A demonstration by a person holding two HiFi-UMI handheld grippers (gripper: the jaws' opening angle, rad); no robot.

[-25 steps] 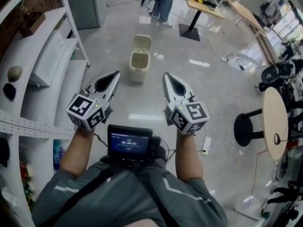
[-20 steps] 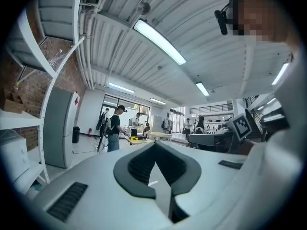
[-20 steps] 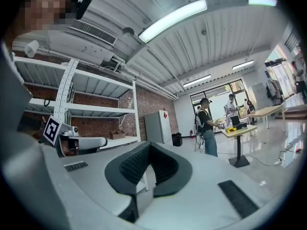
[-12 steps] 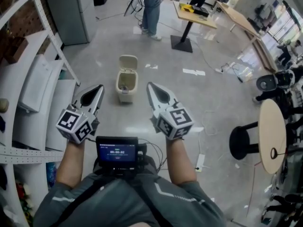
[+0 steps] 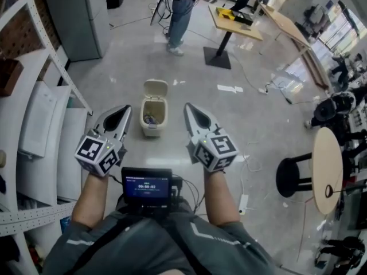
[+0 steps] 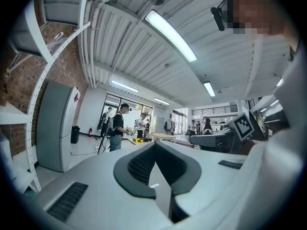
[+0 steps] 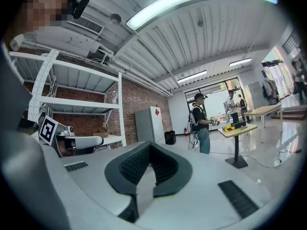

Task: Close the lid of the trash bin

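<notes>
Trash bin [image 5: 150,130] lid [image 5: 155,88] up, open floor [image 5: 252,119] round it — left gripper [image 5: 127,109], right gripper [image 5: 187,106] clear, fingers closed, empty

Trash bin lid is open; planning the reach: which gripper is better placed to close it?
Left, marginally: the left gripper looks slightly nearer the trash bin and its raised lid than the right gripper; both shut, empty.

Bright overhead lighting, fisheye-warped edges
</notes>
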